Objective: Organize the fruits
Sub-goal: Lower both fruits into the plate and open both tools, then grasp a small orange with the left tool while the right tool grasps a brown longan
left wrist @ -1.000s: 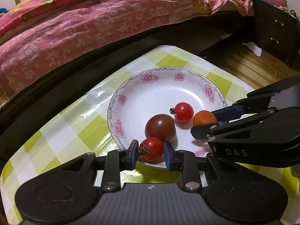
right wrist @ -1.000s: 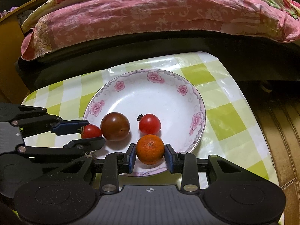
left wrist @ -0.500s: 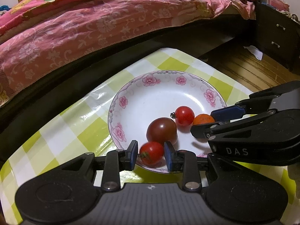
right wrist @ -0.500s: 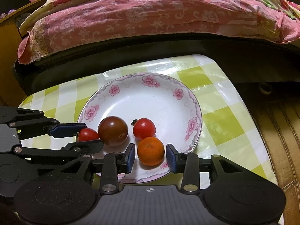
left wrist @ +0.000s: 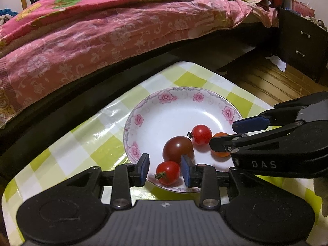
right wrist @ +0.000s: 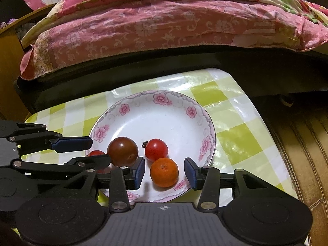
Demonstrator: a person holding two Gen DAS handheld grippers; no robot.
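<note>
A white plate with pink flowers [left wrist: 174, 106] [right wrist: 164, 110] holds a dark tomato [left wrist: 178, 148] [right wrist: 122, 151], a red cherry tomato with a stem [left wrist: 202, 134] [right wrist: 156, 149], a second red cherry tomato [left wrist: 168, 172] [right wrist: 96, 153] and a small orange [left wrist: 220, 153] [right wrist: 164, 172]. My left gripper [left wrist: 165, 170] is open, its pads either side of the second cherry tomato with gaps showing. My right gripper [right wrist: 164, 173] is open around the orange, clear of it. Each gripper shows in the other's view [left wrist: 231, 133] [right wrist: 96, 150].
The plate sits on a low table with a green and white checked cloth [left wrist: 86, 139] [right wrist: 235, 139]. A bed with a pink floral cover [left wrist: 102, 30] [right wrist: 164, 26] runs along the far side. A dark cabinet [left wrist: 303, 41] and wooden floor [left wrist: 266, 82] lie right.
Both grippers have opened and let go: the left released the cherry tomato, the right released the orange. Both fruits now rest on the plate. Both grippers drew back slightly.
</note>
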